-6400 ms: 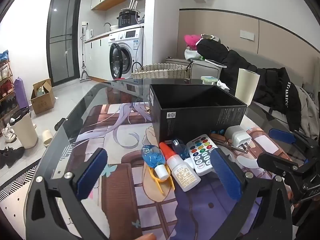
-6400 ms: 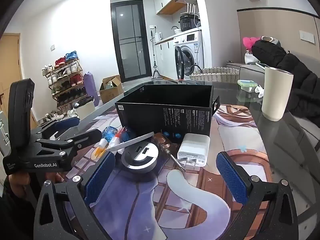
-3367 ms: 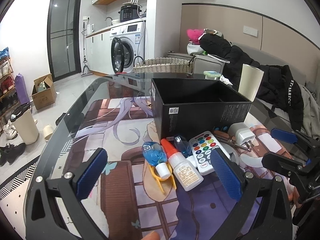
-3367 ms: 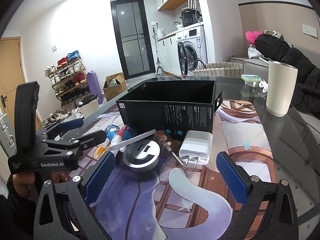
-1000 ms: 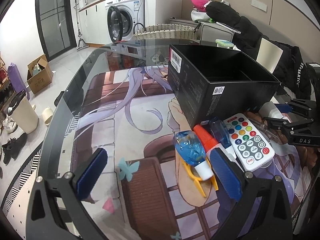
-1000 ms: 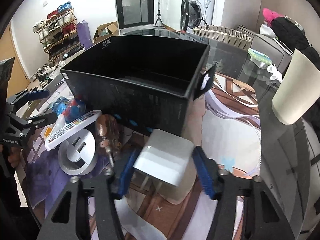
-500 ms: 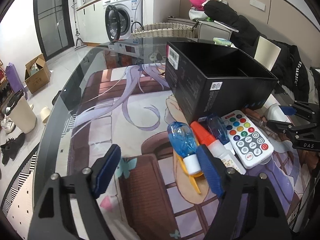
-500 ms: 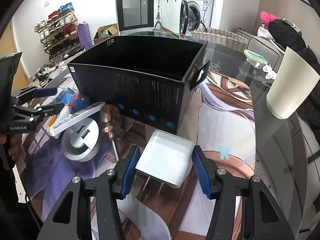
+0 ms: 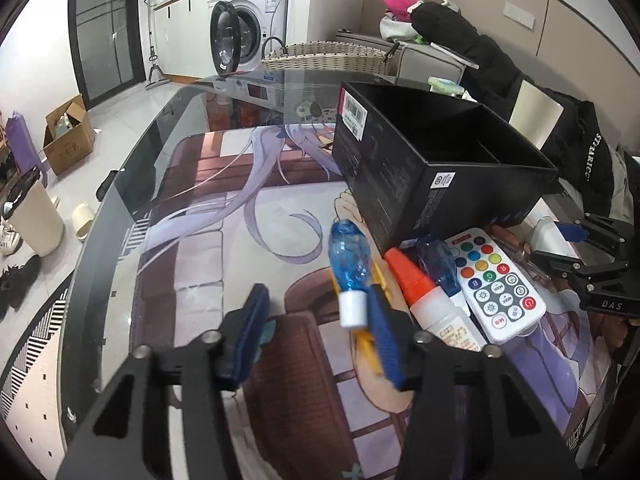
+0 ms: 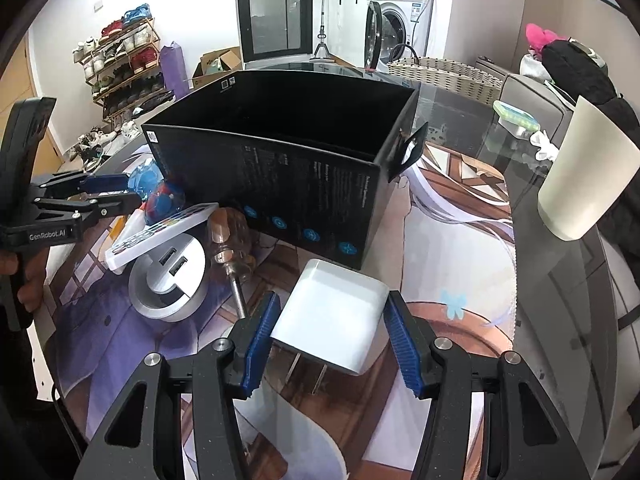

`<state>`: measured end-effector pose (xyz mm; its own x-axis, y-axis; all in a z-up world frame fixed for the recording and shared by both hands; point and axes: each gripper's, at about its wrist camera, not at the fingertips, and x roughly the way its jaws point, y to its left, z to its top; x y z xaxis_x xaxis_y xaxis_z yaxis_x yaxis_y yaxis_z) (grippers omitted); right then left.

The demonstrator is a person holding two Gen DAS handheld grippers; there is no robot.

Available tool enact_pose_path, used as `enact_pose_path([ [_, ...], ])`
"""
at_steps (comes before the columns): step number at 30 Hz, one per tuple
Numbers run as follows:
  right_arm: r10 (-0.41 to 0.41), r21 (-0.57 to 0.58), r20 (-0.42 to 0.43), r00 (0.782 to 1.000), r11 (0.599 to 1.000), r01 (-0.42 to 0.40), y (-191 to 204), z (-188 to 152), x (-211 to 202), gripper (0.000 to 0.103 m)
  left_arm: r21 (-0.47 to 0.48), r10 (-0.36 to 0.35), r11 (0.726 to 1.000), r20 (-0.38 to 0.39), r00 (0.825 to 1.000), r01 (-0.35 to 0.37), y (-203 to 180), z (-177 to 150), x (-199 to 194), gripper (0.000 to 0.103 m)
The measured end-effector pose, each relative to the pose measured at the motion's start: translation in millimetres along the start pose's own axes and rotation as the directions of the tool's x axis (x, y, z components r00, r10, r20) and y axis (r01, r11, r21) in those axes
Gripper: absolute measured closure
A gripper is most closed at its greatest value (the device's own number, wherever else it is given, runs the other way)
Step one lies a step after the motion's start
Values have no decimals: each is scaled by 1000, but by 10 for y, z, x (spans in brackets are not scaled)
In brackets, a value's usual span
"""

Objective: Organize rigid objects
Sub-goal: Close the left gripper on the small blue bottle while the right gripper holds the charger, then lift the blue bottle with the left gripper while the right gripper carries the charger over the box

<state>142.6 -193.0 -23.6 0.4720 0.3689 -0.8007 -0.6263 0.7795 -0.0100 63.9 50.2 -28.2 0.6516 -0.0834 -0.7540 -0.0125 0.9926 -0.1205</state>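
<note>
My right gripper (image 10: pixel 332 340) is shut on a white charger plug (image 10: pixel 332 320), held just above the mat in front of the open black box (image 10: pixel 280 184). My left gripper (image 9: pixel 316 332) is half closed with nothing between its pads; its right pad sits beside the cap of a blue clear bottle (image 9: pixel 349 264) lying on a yellow clip. Next to it lie a glue bottle with an orange cap (image 9: pixel 428 300), a small blue bottle (image 9: pixel 440 264) and a white remote (image 9: pixel 496 280). A screwdriver (image 10: pixel 230 240) and a round silver USB hub (image 10: pixel 170 276) lie left of the charger.
A cream cup (image 10: pixel 580 176) stands on the glass table to the right of the box. The table edge (image 9: pixel 100 216) curves close on the left, with floor, bin and shoes beyond. A wicker basket (image 9: pixel 328 56) and a dark jacket (image 9: pixel 480 52) lie behind the table.
My right gripper closed on the charger plug and has lifted it slightly. My left gripper has narrowed and moved in beside the blue bottle's cap.
</note>
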Motion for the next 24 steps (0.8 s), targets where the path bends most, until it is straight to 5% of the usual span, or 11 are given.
enact_pose_path([
  [6,3,-2,4,1000,1000,-3,-17,-3,-8,49,21,-8,1000,-12,1000,9,-64,50,51,54],
  [11,6,-3,8,1000,1000,-6,-25,-8,-32,49,1,-25,1000,-11,1000,25,-77,142,124,42],
  [16,4,-5,12,1000,1000,-4,-37,-7,-55,49,-16,-101,995,9,995,101,-70,160,110,90],
  [24,1,-7,25,1000,1000,-1,-21,-27,-118,49,-6,-120,993,57,991,120,-62,111,-55,93],
])
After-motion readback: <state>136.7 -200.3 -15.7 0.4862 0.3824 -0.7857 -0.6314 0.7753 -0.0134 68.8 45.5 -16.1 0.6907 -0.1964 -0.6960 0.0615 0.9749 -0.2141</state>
